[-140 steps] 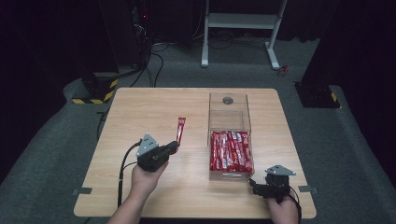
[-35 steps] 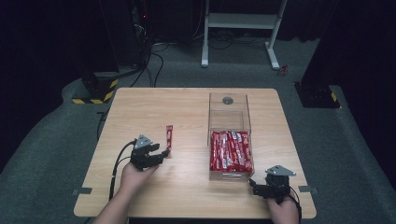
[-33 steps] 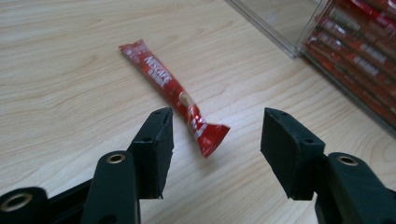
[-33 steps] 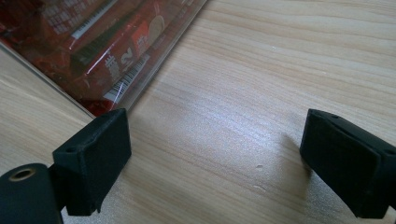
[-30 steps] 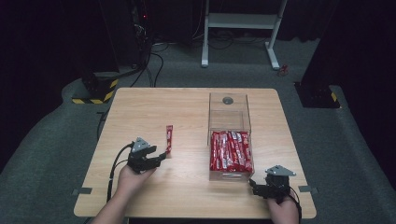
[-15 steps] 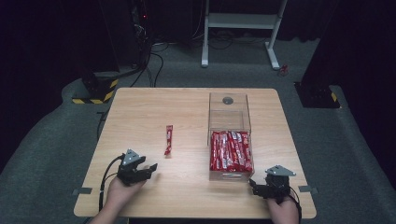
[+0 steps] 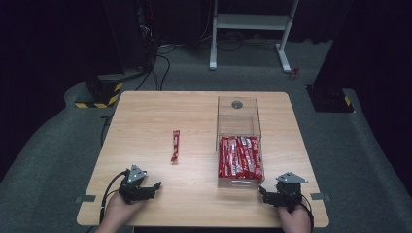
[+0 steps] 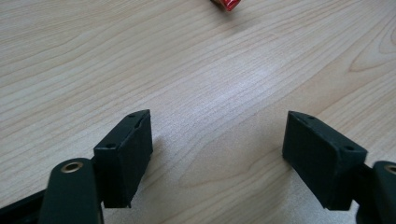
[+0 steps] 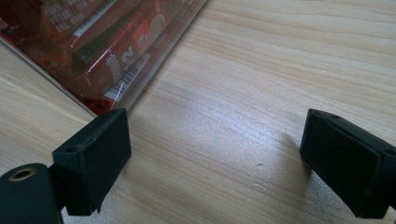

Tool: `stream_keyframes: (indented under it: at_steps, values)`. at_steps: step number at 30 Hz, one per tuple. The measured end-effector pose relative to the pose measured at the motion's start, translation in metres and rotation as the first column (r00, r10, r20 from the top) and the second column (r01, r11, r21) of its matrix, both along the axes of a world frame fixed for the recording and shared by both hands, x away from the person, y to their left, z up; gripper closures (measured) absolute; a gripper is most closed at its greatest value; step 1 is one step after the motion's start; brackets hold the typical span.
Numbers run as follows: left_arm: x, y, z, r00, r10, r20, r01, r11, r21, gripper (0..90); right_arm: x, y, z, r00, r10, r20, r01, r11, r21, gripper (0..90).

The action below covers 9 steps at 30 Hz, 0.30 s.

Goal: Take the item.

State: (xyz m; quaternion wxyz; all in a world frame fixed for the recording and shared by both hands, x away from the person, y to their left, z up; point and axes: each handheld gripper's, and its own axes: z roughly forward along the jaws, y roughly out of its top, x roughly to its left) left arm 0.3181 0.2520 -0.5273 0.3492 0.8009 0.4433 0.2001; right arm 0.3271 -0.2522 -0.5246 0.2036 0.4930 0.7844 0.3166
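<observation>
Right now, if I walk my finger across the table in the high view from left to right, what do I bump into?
left gripper → single red packet lying alone on the wood → clear box with the red packets in its near part → right gripper, by the box's near right corner.

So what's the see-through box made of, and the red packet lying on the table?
The box looks like clear hard plastic, probably acrylic: you see the table through its glossy walls. The red packet looks like thin shiny plastic wrapper. The table looks like pale wood, maybe laminate, with grain lines.
</observation>
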Motion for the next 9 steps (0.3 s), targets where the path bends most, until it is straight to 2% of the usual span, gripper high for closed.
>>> stream_keyframes:
  at_steps: [9]
  values:
    - [0.0002, -0.0007, -0.0008, 1.0000, -0.004, -0.002, 0.004, 0.9999, -0.010, 21.9, -0.0005, 0.0006, 0.0001, 1.0000, -0.007, -0.001, 0.007, 1.000, -0.001, 8.3]
